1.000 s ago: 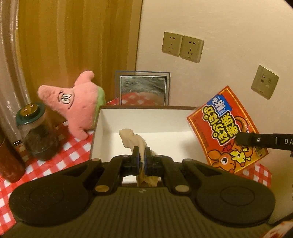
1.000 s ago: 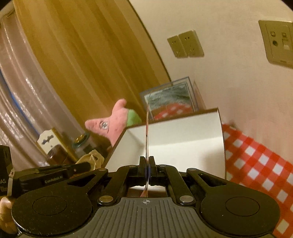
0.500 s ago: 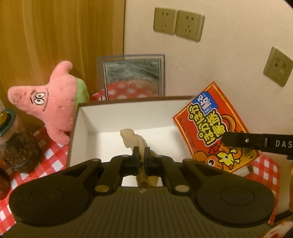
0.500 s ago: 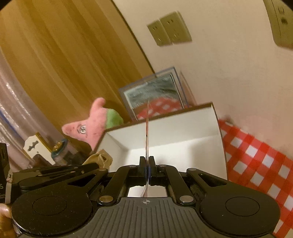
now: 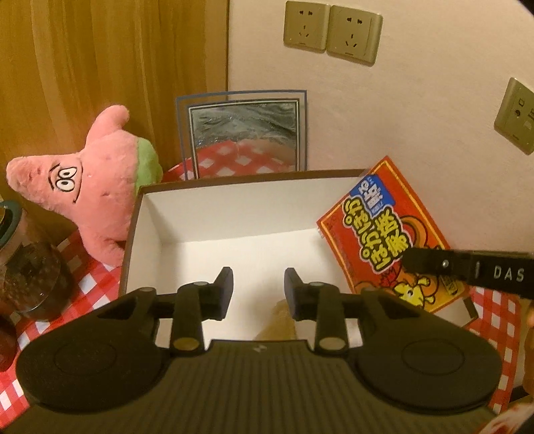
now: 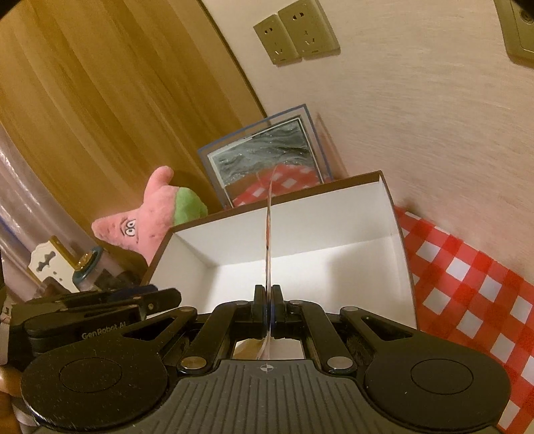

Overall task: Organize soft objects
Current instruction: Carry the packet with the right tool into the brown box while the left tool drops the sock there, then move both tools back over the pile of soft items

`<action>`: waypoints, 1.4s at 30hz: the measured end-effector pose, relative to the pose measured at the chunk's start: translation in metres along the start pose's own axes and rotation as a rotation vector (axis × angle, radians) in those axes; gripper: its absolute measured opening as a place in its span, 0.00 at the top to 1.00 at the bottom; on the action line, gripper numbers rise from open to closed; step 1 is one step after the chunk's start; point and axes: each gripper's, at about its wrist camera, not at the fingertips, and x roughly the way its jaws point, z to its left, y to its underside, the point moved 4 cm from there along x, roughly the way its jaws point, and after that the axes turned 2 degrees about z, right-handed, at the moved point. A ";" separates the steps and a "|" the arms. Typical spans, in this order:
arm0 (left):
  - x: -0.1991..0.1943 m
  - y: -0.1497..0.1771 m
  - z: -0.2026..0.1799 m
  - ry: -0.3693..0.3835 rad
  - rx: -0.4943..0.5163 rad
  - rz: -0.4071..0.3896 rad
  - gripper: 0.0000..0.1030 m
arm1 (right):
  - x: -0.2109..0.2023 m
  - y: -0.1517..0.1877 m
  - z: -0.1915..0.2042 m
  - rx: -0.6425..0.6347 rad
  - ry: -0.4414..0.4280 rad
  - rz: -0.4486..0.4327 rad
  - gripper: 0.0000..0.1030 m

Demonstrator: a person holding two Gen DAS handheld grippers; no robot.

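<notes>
A white-lined cardboard box stands open on the red checked cloth; it also shows in the right wrist view. My left gripper is open above the box's near side. A beige soft item lies in the box just below the jaws, mostly hidden. My right gripper is shut on a flat red and orange packet, held edge-on over the box's right side. A pink star plush leans left of the box.
A framed picture leans on the wall behind the box. A dark glass jar stands at the left. Wall sockets are above. Red checked cloth stretches right of the box.
My left gripper has opened and let go of the beige soft item, which dropped into the box. Both grippers have moved closer over the box. The right gripper still holds the packet.
</notes>
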 end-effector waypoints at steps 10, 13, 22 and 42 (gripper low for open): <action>-0.011 0.011 0.012 -0.006 -0.015 0.004 0.66 | 0.002 -0.006 0.005 -0.002 -0.015 -0.053 0.98; -0.018 0.016 0.015 -0.009 -0.018 0.002 0.63 | 0.005 -0.008 0.005 -0.010 -0.005 -0.044 0.92; -0.050 0.039 0.027 -0.022 -0.056 0.011 0.51 | -0.021 0.005 0.012 -0.083 -0.003 -0.048 0.34; -0.142 0.131 0.047 -0.068 -0.110 0.093 0.30 | -0.098 0.088 0.017 -0.138 -0.027 0.031 0.34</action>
